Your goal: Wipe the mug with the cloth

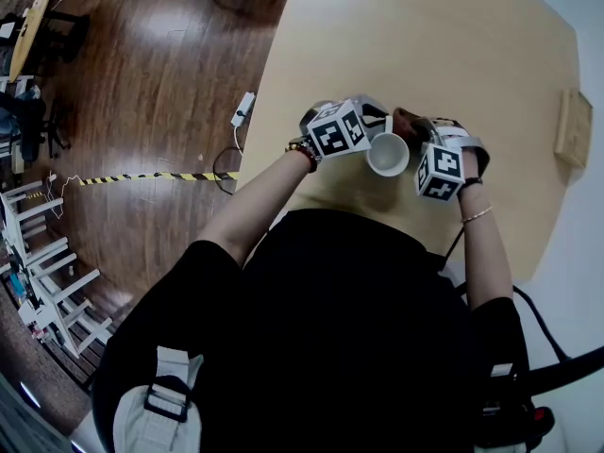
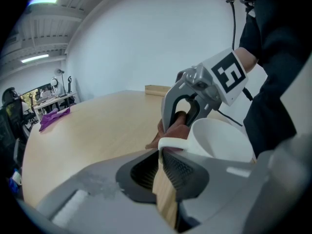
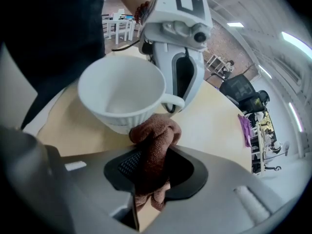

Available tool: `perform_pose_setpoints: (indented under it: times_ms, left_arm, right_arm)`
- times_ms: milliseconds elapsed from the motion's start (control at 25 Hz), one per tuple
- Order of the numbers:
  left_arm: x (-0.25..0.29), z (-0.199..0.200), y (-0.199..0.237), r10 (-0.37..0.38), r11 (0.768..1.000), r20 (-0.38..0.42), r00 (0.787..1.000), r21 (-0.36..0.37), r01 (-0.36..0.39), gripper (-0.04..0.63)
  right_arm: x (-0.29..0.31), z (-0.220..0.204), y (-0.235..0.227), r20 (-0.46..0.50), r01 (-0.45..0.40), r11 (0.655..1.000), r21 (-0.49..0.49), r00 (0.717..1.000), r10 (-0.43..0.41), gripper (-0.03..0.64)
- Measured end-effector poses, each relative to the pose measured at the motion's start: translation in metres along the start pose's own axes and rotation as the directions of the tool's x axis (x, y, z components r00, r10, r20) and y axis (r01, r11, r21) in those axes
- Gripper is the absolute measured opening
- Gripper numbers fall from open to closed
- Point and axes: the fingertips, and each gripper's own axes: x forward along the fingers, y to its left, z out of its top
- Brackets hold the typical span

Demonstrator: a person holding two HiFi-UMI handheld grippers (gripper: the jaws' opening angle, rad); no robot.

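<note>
Mid-wipe. My left gripper (image 2: 161, 160) is clenched on the mug (image 1: 388, 154) handle, mug held over the table (image 1: 444, 45). My right gripper (image 3: 151, 174) pinches the cloth (image 3: 155, 138) against the mug's outer wall. Next: rub round it, I judge.

White mug (image 1: 388, 154) against bunched brown cloth (image 3: 153, 145)

The head view looks steeply down on the mug (image 1: 387, 153); both gripper views face it closely from opposite sides.
</note>
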Motion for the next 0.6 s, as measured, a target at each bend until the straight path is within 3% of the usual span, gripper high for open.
perform_pose_setpoints:
  times_ms: [320, 600]
  left_arm:
    - [-0.001, -0.004, 0.003, 0.017, 1.000, -0.006, 1.000, -0.023, -0.017, 0.032]
    - [-0.001, -0.004, 0.003, 0.025, 0.999, -0.020, 0.999, -0.027, -0.026, 0.032]
  right_arm:
    - [-0.064, -0.007, 0.005, 0.030, 0.054, 0.998, 0.031, 0.998, -0.055, 0.104]
    - [-0.053, -0.009, 0.019, -0.002, 0.025, 0.999, 0.047, 1.000, -0.025, 0.104]
